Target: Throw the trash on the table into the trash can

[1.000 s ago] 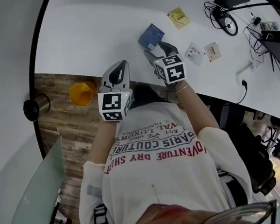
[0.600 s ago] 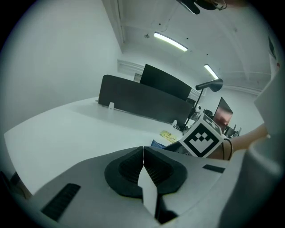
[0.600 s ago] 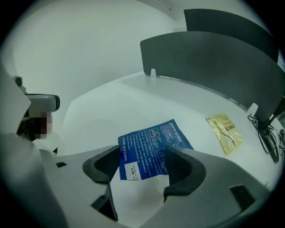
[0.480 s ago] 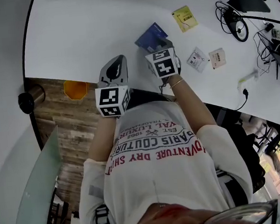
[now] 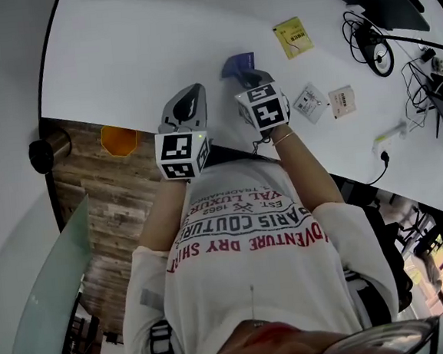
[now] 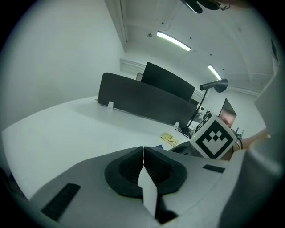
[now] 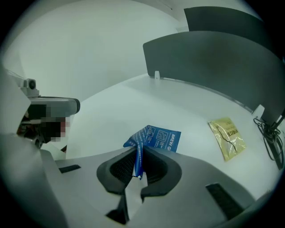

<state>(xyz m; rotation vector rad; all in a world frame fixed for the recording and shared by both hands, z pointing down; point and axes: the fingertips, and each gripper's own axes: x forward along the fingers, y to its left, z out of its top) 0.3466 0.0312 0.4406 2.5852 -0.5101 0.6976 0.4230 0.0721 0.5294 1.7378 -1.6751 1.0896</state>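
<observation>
**Right claw** (image 5: 251, 79) (image 7: 139, 156): jaws closing, the ribbed pads pressing a crumpled near edge of the blue packet (image 5: 237, 63) (image 7: 156, 138).

**Blue packet:** flat printed sachet over the white tabletop (image 5: 155, 39), directly ahead of the person. Its long axis runs away from the claw. The pinched end points back at the person and the free printed end points out across the tabletop, slightly to the right. Whether the far edge touches the surface cannot be told.

**Left claw** (image 5: 187, 100) (image 6: 143, 153): jaws together with nothing between them, held just left of the right claw at the tabletop's near edge.

**Yellow packet** (image 5: 292, 37) (image 7: 228, 137): lying flat, to the right of and beyond the blue one, well apart from it.

**Two white packets** (image 5: 309, 101) (image 5: 340, 100): lying flat, to the right of the right claw.

**Orange bin** (image 5: 118, 139): on the wooden floor to the left, partly hidden under the tabletop's edge.
</observation>
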